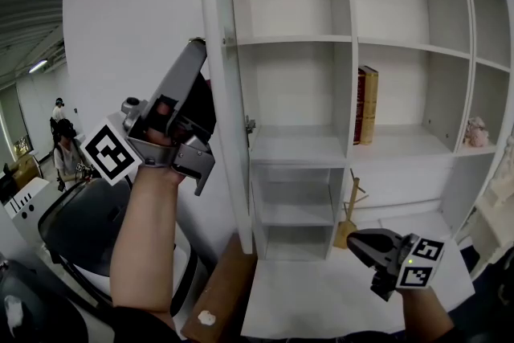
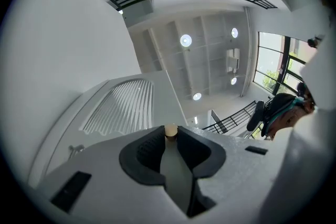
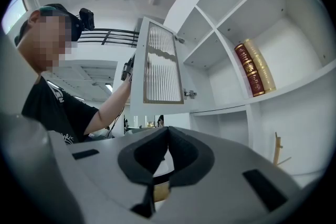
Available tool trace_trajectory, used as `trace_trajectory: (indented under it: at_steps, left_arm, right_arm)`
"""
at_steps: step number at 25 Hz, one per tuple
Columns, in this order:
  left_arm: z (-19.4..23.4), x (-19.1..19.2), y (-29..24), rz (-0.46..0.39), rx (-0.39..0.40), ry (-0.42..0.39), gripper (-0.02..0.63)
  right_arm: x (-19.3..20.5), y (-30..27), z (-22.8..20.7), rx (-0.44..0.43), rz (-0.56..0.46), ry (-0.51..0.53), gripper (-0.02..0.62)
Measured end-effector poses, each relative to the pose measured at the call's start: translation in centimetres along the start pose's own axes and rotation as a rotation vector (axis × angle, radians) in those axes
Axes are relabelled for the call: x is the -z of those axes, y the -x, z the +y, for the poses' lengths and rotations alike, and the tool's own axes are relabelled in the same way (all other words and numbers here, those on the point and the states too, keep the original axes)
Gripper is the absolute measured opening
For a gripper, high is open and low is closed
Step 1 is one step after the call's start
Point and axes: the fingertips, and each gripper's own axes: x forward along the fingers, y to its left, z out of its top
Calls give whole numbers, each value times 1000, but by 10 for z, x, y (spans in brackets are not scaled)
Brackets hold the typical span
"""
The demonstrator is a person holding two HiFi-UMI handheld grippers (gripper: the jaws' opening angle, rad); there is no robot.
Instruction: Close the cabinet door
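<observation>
The white cabinet door [image 1: 218, 92] stands open, edge-on to me in the head view. It has a ribbed glass pane [image 3: 157, 68]. My left gripper [image 1: 197, 44] is raised to the door's free edge, with its jaws pressed on that edge [image 2: 176, 176]. A small brass knob [image 2: 170, 130] sits right at the fingertips, and the ribbed pane [image 2: 123, 105] runs off to their left. My right gripper [image 1: 358, 242] hangs low in front of the cabinet, pointing level at the lower shelves. It is shut, pads touching, with nothing between them.
The open white shelving [image 1: 297, 149] holds a red and a tan book [image 1: 367, 104], a pink figure [image 1: 476, 132] and a wooden stand [image 1: 351, 213]. A hinge [image 1: 250, 124] shows inside. A brown board [image 1: 221, 293] leans below the door. People [image 1: 63, 144] stand far left.
</observation>
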Motion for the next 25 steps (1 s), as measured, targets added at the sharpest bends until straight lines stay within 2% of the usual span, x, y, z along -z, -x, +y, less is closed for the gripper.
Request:
trace_trajectory:
  at_steps: [4,9,25]
  left_arm:
    - [-3,10,-10,3,-34,-65,74]
    - [-15,14,-20,41,-73,-153,74]
    - [10,97,-88,165,-215,-344,74]
  right_arm:
    - [0,16,-11,14,-3,-8,0]
    - [-5,25,-5,31,-8,-9,0]
    - [-17,76,-41,79,-55,-23,0]
